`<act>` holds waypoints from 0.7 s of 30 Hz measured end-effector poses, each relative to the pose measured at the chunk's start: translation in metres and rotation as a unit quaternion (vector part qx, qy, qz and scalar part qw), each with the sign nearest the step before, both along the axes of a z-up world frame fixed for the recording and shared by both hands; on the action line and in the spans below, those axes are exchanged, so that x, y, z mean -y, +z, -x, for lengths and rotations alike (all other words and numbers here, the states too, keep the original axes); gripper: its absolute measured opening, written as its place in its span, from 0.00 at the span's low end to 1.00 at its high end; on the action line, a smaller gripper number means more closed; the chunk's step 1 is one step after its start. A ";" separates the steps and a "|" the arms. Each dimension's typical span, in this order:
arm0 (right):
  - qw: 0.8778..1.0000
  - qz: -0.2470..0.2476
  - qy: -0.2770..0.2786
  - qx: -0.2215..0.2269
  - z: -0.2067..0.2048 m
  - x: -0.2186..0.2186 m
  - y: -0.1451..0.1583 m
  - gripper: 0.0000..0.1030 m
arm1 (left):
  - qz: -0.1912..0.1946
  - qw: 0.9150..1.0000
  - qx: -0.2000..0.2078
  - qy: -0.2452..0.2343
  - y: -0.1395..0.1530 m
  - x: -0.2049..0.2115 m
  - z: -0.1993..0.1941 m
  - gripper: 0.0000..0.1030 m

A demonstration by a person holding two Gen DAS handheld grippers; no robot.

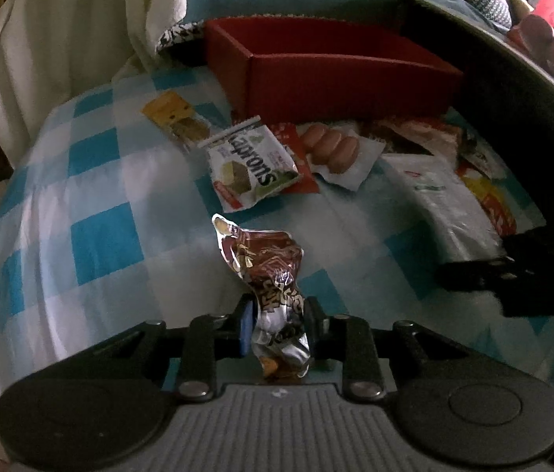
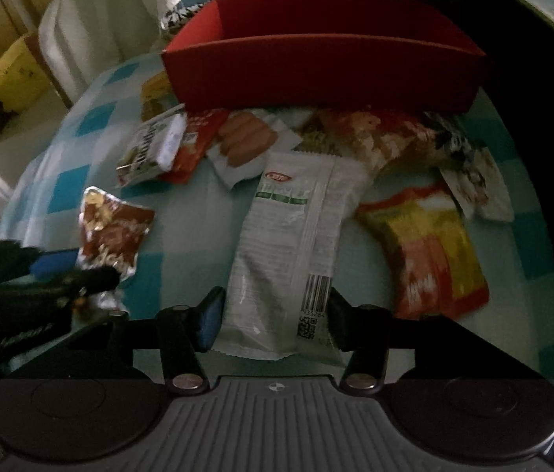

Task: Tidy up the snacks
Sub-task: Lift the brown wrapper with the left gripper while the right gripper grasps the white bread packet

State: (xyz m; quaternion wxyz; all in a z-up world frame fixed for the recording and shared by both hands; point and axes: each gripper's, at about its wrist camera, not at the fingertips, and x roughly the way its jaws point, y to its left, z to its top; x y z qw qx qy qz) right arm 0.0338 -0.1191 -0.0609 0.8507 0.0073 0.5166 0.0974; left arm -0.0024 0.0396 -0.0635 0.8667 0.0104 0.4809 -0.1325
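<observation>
My left gripper (image 1: 278, 324) is shut on a crumpled brown snack packet (image 1: 267, 267) and holds it above the checked cloth; the packet also shows in the right wrist view (image 2: 109, 232). My right gripper (image 2: 275, 316) is around the near end of a long white snack packet (image 2: 292, 244), jaws on both sides of it. An open red box (image 1: 339, 78) stands at the back; it also shows in the right wrist view (image 2: 316, 74). A white-green packet (image 1: 251, 167) and a sausage packet (image 1: 335, 149) lie before it.
A blue-and-white checked cloth (image 1: 92, 236) covers the surface. More packets lie near the box: a yellow one (image 1: 176, 118), a red-yellow one (image 2: 430, 251), a patterned one (image 2: 379, 137). A white fabric (image 1: 68, 35) hangs at the back left.
</observation>
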 end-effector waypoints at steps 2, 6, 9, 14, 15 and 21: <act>1.000 -0.004 0.001 0.001 0.010 0.004 0.003 0.59 | 0.001 1.000 -0.006 0.013 -0.002 -0.003 -0.001 0.22; 1.000 -0.002 0.002 -0.006 0.011 0.002 -0.006 0.59 | -0.048 0.999 -0.008 0.015 -0.014 0.005 -0.003 0.62; 1.000 0.012 0.008 -0.014 0.009 -0.001 -0.015 0.59 | -0.087 0.996 0.010 0.004 -0.022 0.014 0.005 0.73; 1.000 0.024 0.007 -0.016 0.003 -0.004 -0.020 0.65 | -0.067 0.998 0.001 0.005 -0.015 0.016 0.003 0.41; 0.999 0.025 0.006 -0.019 0.000 -0.003 -0.023 0.67 | -0.065 0.998 0.006 0.006 -0.015 0.016 0.003 0.40; 0.999 0.033 0.011 -0.006 -0.002 -0.004 -0.023 0.56 | -0.020 1.000 0.010 0.003 0.000 0.013 0.004 0.38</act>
